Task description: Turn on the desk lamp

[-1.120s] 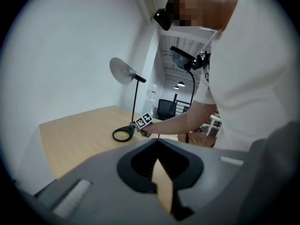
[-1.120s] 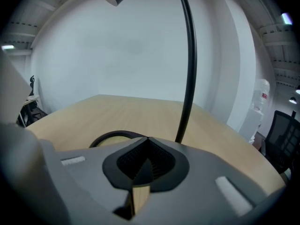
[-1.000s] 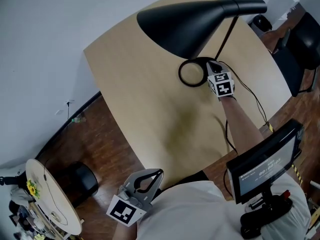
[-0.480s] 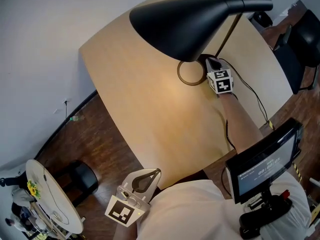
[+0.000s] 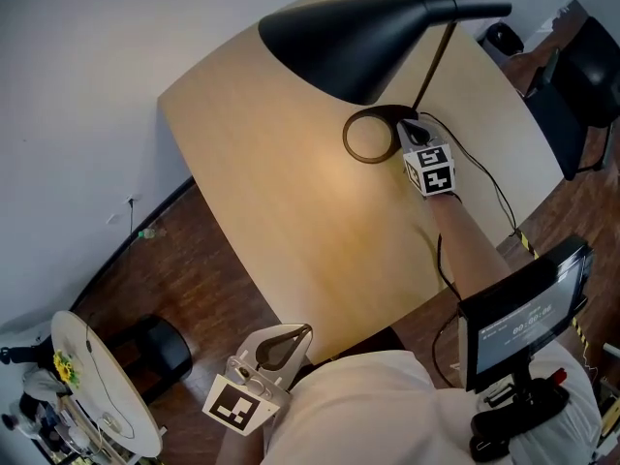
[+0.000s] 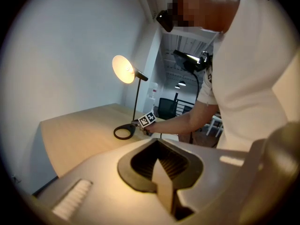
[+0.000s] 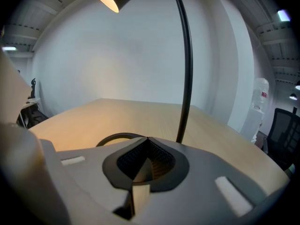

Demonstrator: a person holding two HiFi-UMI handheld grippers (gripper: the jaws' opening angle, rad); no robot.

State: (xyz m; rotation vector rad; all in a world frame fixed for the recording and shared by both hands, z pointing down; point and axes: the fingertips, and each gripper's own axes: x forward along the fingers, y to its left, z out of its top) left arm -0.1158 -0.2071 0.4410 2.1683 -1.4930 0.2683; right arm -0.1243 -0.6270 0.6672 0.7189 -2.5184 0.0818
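Both pairs of jaws are pressed together, empty. Nearest, the left hand-held gripper (image 5: 291,342) hangs off the table's (image 5: 291,201) near edge. Farther, the right hand-held gripper (image 5: 412,134) sits just beside the desk lamp's (image 5: 358,42) ring base (image 5: 368,136). Warm light falls on the table, so the switching looks done; the next move is likely a clean retreat.

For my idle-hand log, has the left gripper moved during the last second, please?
No; the left gripper stays just off the table's near edge, as before.
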